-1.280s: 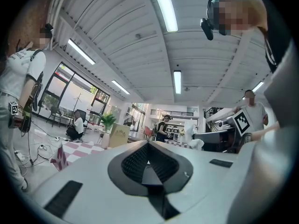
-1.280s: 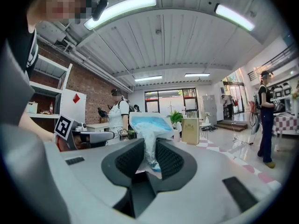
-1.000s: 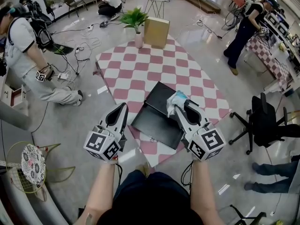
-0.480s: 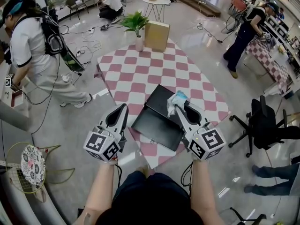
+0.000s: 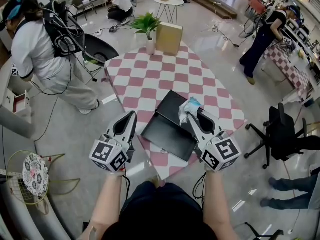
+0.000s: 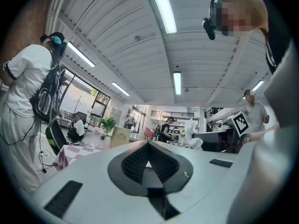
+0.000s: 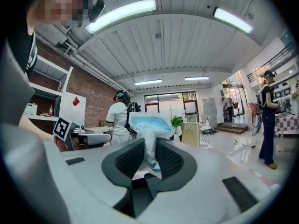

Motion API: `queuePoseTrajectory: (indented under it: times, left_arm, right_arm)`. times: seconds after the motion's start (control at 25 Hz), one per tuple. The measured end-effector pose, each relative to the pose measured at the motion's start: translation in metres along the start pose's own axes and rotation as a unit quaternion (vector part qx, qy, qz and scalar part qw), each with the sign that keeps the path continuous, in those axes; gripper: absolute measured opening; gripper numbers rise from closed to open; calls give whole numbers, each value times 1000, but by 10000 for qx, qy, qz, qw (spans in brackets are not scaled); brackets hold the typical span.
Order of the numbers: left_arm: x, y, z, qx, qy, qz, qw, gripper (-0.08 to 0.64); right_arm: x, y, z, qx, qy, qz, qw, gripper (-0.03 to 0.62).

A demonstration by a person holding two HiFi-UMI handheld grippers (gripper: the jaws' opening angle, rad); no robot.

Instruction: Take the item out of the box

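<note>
Item: one soft plastic packet (image 5: 189,106), white with light-blue patches, crumpled, puffed at the top and pinched to a narrow neck lower down. No print can be read on it

Right tongs (image 5: 193,114): closed on the packet's neck, pads pressing it from both sides; the puffed end stands up above the tips. The tongs point level

Location of item: out of the box, held up clear of the table; from the head view it shows over the right edge of the black box (image 5: 167,126)

Left tongs (image 5: 131,115): tips together, nothing between them, held level off the table's near left edge, well apart from the box

Box: one, black, low and flat, set cornerwise near the front of the table (image 5: 145,79), which has a pink-and-white chequered cloth

Counts
- packets: 1
- black boxes: 1
- tongs: 2, one per hand
- on the far end of the table: 1 potted plant (image 5: 148,25), 1 tan carton (image 5: 168,37), just beside each other
- other people in the room: 3 in full view (one at left in white (image 5: 37,49), one low at the back (image 5: 120,1), one at right in dark clothes (image 5: 264,34))
- 1 black office chair (image 5: 281,129) at right
</note>
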State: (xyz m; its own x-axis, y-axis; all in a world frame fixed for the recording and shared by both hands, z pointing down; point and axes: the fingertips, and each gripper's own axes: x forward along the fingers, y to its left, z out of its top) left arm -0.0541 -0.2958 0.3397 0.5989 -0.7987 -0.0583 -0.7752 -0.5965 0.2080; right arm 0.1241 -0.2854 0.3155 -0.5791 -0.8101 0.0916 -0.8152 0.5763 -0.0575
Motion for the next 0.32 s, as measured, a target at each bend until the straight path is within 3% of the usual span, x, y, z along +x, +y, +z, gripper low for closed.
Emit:
queuePoseTrajectory:
  times: [0.32]
  left_arm:
    - [-1,-5,-1,-1,10,3,10000,2]
  right_arm:
    - [-6,0,-2,30,-9,12,10000,81]
